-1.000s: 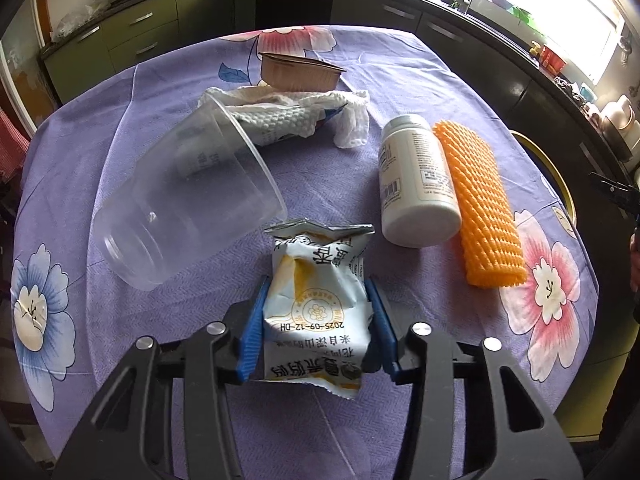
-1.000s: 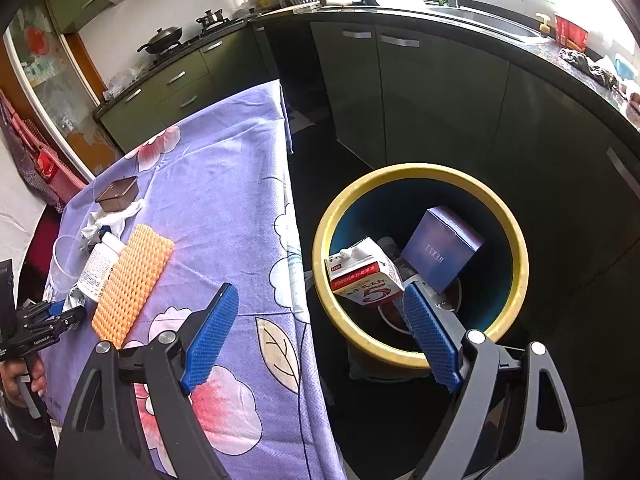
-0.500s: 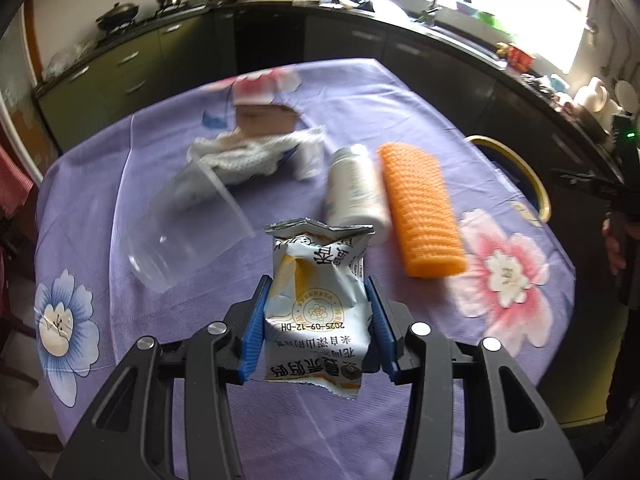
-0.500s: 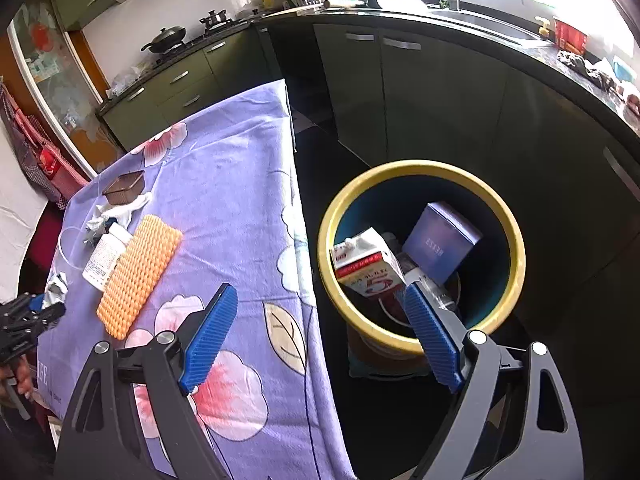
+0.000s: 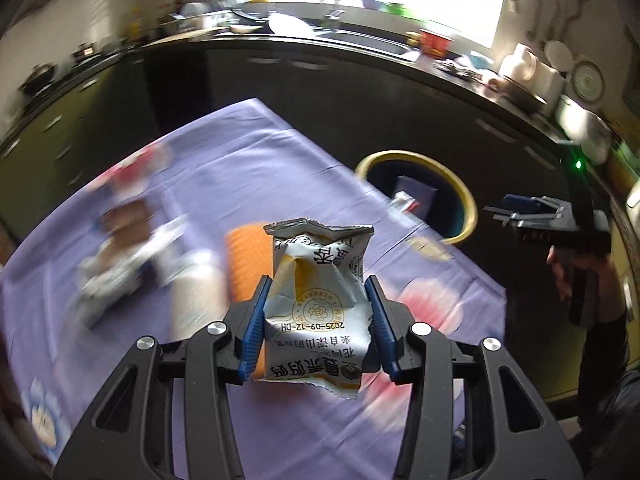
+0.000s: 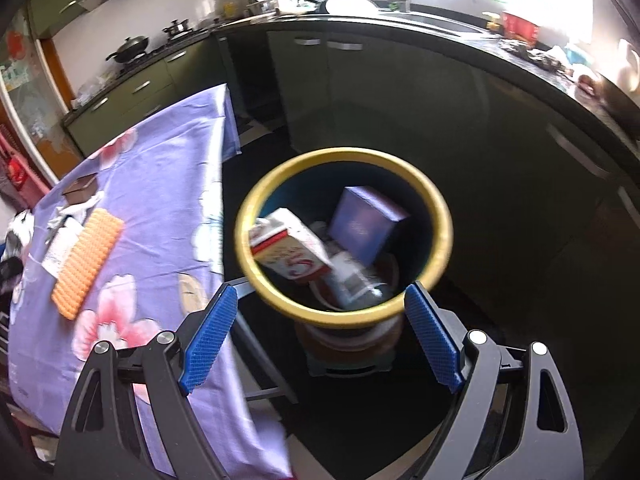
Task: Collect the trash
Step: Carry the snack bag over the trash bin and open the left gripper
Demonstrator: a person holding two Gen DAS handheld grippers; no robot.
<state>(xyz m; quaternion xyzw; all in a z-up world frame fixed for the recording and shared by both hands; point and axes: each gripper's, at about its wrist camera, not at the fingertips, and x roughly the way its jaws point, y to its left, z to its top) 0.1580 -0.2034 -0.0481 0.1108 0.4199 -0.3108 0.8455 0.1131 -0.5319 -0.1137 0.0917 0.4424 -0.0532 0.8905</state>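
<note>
Left tool [image 5: 316,322]: blue pads pinch a crumpled snack wrapper [image 5: 318,304] at mid-body, wrapper upright between them with its torn top edge standing free above the pads; I judge the side grip is there to carry the packet clear of the worktop without dragging it. Wrapper is in the air over the worktop, not yet at the bin. Right tool [image 6: 320,336]: jaws spread wide, nothing between them, pointed down at the yellow-rimmed trash bin [image 6: 440,216] on the floor; I read it as freed and waiting. Bin holds a red-and-white carton [image 6: 292,252] leaning on the near wall and a blue box [image 6: 368,224] behind it, so dropping in from above looks workable. On the worktop [image 6: 160,168], a purple floral cloth, trash is left: orange foam mesh sleeve [image 6: 86,264], a white bottle [image 5: 194,292] beside it, crumpled white wrapping [image 5: 116,276], a small brown tray [image 6: 82,188]; left view is blurred, so details are uncertain. Room: kitchen, dark green cabinets, a wok [image 6: 128,46] on the stove, sink under a bright window.
</note>
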